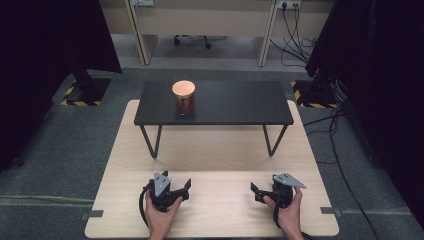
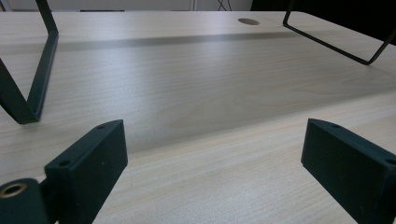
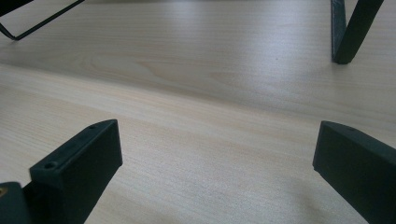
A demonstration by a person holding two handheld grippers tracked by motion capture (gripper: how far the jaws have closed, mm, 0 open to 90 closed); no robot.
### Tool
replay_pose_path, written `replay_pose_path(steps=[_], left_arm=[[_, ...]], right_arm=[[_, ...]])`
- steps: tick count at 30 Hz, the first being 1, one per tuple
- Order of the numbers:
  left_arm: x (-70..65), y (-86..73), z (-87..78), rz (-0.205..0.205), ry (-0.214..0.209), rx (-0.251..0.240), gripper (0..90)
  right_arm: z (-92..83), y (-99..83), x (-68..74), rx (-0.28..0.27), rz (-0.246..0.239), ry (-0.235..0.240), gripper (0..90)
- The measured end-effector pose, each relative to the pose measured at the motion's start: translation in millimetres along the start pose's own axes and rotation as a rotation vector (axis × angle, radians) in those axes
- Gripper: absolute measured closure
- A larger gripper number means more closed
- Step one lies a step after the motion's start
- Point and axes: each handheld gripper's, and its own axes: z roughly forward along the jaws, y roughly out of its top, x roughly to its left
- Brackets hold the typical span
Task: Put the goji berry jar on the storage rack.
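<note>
A pale wooden table (image 1: 215,150) stands on grey carpet and carries a low black shelf (image 1: 215,102). On the shelf's far left sits a jar (image 1: 184,98). At the near edge, the left gripper (image 1: 181,189) and right gripper (image 1: 256,192) rest with jaws wide apart, holding nothing.

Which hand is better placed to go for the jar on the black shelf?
Left, probably. The jar stands toward the shelf's left end, almost straight ahead of the left tongs. The right tongs sit farther across. Both are open and empty.
</note>
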Motion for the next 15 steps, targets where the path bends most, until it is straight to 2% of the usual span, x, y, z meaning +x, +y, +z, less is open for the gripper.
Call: replay_pose_path(steps=[2, 4, 5, 9, 15], left_arm=[[-1.2, 0.9, 0.4, -0.002, 0.006, 0.006, 6.5], [-2.9, 6.9, 2.1, -0.006, 0.016, 0.045, 7.4], [-1.8, 8.3, 2.9, -0.009, 0.007, 0.055, 7.6], [-6.2, 14.8, 5.9, -0.008, 0.025, 0.099, 8.0], [-4.4, 14.8, 5.8, -0.024, 0.022, 0.098, 8.0]], right_arm=[[0.0, -0.1, -0.1, 0.0, 0.001, 0.0, 1.5], [0.1, 0.0, -0.3, 0.0, 0.001, 0.0, 1.4], [0.1, 0.1, -0.2, 0.0, 0.001, 0.0, 1.4], [0.2, 0.2, 0.2, 0.001, -0.001, -0.001, 1.4], [0.2, 0.4, 0.1, 0.002, -0.001, 0.0, 1.4]])
